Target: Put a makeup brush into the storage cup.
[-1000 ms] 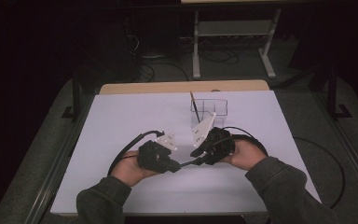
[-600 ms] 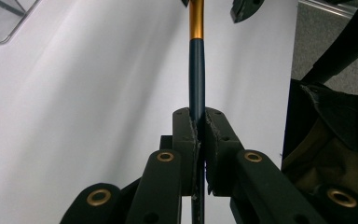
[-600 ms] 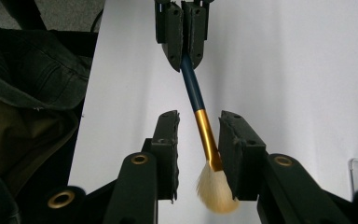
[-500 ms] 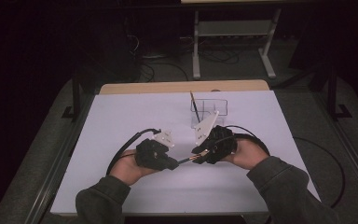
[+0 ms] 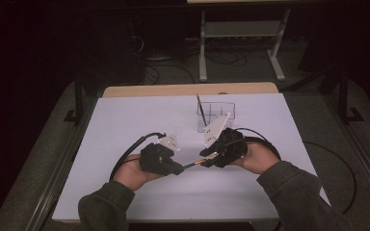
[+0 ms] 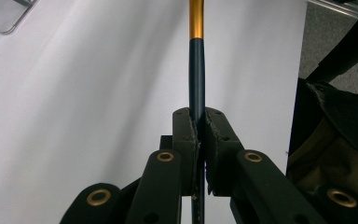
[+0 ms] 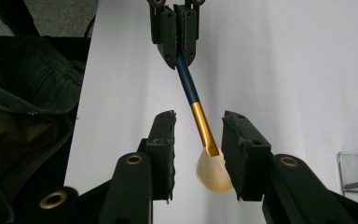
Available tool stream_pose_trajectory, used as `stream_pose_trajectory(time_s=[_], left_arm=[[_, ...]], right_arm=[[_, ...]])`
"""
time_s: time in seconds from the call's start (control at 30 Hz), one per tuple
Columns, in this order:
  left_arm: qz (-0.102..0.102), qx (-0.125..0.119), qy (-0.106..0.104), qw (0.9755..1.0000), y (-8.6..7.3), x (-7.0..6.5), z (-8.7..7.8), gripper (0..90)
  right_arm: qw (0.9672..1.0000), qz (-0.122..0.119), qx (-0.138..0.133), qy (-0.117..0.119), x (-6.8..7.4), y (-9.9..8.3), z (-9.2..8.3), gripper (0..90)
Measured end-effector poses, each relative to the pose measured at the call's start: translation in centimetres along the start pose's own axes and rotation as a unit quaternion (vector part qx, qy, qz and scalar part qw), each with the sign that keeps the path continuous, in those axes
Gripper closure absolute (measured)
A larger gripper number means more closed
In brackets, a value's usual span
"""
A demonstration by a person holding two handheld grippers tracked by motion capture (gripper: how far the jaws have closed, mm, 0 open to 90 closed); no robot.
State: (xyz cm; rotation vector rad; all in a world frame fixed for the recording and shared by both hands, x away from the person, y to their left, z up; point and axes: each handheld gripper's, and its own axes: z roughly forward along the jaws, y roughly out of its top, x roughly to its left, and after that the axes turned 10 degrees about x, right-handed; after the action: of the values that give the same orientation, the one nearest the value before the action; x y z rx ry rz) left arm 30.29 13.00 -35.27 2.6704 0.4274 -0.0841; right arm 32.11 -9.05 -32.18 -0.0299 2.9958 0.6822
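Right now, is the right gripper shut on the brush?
Open: right gripper pads stand clear of the brush; its jaws have just been opening.

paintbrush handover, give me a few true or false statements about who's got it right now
1. The left tongs are shut on the paintbrush handle. True.
2. The right tongs clamp the bristles. False: their jaws stand apart on either side of the gold ferrule and bristles, and have just been opening.
3. The brush has a dark blue handle and a gold ferrule. True.
4. The clear holder is empty. False: another brush stands in it.
5. The brush lies flat on the white table. False: it spans between the two tongs.
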Motion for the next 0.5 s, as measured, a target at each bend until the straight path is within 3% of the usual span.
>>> stream_pose_trajectory(time_s=[0.5], left_arm=[[-0.021,-0.008,0.010,0.9997,-0.19,0.53,-0.19,83.9]], right_arm=[[0.9999,0.013,0.000,-0.002,-0.17,-0.72,-0.40,63.0]])
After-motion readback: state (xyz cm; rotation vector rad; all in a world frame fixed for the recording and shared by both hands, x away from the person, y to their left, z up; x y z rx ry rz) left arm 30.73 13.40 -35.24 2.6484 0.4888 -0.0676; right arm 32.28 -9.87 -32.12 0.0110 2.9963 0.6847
